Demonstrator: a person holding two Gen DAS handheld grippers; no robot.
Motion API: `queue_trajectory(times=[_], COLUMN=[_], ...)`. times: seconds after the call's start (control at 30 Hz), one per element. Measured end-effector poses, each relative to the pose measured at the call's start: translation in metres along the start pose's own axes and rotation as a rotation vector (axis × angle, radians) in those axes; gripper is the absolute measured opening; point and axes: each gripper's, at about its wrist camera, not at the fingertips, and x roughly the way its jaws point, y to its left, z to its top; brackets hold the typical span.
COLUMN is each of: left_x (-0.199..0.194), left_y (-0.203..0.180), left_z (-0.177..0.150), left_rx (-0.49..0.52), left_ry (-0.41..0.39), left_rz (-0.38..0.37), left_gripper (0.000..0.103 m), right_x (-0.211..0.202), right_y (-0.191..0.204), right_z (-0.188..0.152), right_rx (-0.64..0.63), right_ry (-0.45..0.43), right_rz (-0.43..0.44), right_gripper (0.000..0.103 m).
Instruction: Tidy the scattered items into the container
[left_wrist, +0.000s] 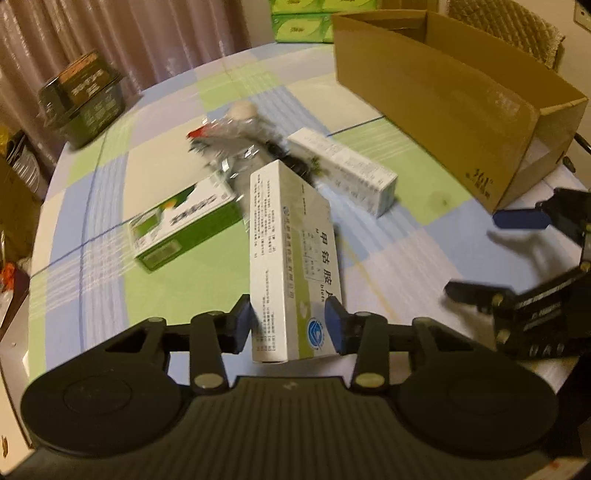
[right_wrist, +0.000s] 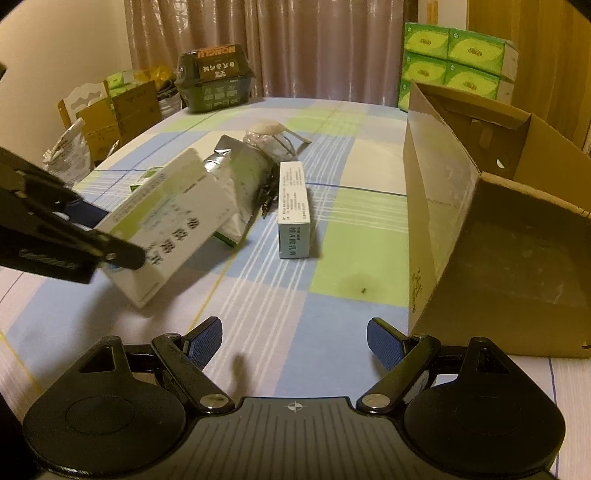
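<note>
My left gripper (left_wrist: 291, 325) is shut on a white and green medicine box (left_wrist: 291, 258) and holds it above the checked tablecloth; it also shows in the right wrist view (right_wrist: 173, 225), tilted. My right gripper (right_wrist: 293, 341) is open and empty, low over the cloth beside the open cardboard box (right_wrist: 480, 236), which also shows in the left wrist view (left_wrist: 443, 96). On the cloth lie a green and white box (left_wrist: 184, 221), a long white box (left_wrist: 347, 170) (right_wrist: 293, 206), a silver foil pack (left_wrist: 236, 136) (right_wrist: 240, 166) and a small clear jar (right_wrist: 264, 134).
A dark green container (left_wrist: 83, 96) (right_wrist: 214, 79) stands at the table's far edge. Stacked green tissue packs (right_wrist: 458, 62) sit behind the cardboard box. Small cartons and a white bag (right_wrist: 70, 151) stand off the table's left side. A curtain hangs behind.
</note>
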Motion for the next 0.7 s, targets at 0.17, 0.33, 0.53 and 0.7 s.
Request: queue_trajectory(times=[0.17,0.33,0.53,0.7], left_x=[-0.010,-0.006,0.012,0.026], left_y=[0.008,0.008,-0.013,-0.033], left_z=[-0.009,-0.006,0.000,-0.003], left_rx=[0.008,0.006,0.131,0.296], left_ry=[-0.014,-0.031,-0.040,-0.042], left_rz=[0.100,0.077,0.058,0.035], left_gripper=[0.064,0.079,0.084,0.085], right_x=[0.000,0.002,0.005,0.009], right_y=[0.004,0.009,0.010,0.006], right_z=[0.001,0.002,0.002,0.000], right_rx=[-0.007,-0.016,-0.018,-0.013], right_ry=[-0.003,-0.005,0.002,0.015], right_rz=[0.004,0.010,0.005,-0.005], right_gripper=[0.083,0.083,0.083,0.083])
